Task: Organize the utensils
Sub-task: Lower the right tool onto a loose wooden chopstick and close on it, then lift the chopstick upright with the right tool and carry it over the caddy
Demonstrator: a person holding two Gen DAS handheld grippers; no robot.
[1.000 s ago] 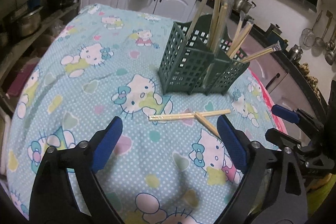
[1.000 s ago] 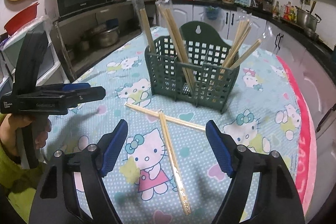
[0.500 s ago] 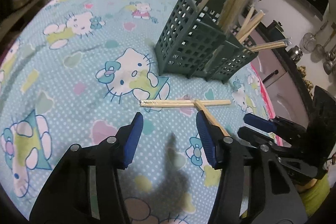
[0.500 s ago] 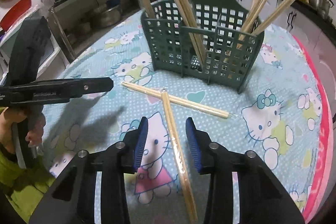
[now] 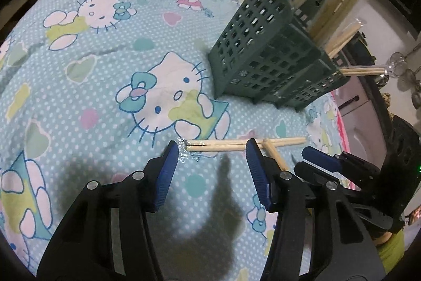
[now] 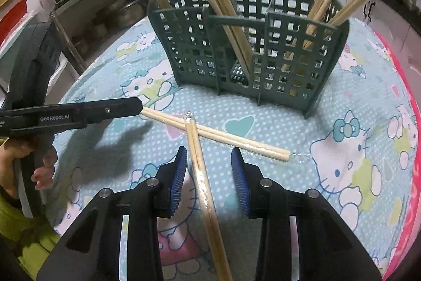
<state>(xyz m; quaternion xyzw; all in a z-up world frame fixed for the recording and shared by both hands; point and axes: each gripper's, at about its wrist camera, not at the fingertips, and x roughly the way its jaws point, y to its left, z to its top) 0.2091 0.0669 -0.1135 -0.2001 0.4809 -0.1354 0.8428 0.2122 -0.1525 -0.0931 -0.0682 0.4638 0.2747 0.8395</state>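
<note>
Grippers, left [image 5: 209, 149] and right [image 6: 209, 161], have narrowed and dropped astride crossed chopstick pairs [image 6: 200, 149], unclenched; grasp imminent.

Tabletop [image 5: 110, 86], left half: bare cloth, free passage. 
Green utensil basket [image 6: 250, 54], far centre: upright, chopsticks fanning above rim, blocks far side. 
Two wrapped chopstick pairs [image 6: 218, 134] crossed flat on cloth near basket, clear strip between. 
Left gripper [image 6: 123, 109] just beside crossing, crowding right gripper [image 6: 209, 162].
</note>
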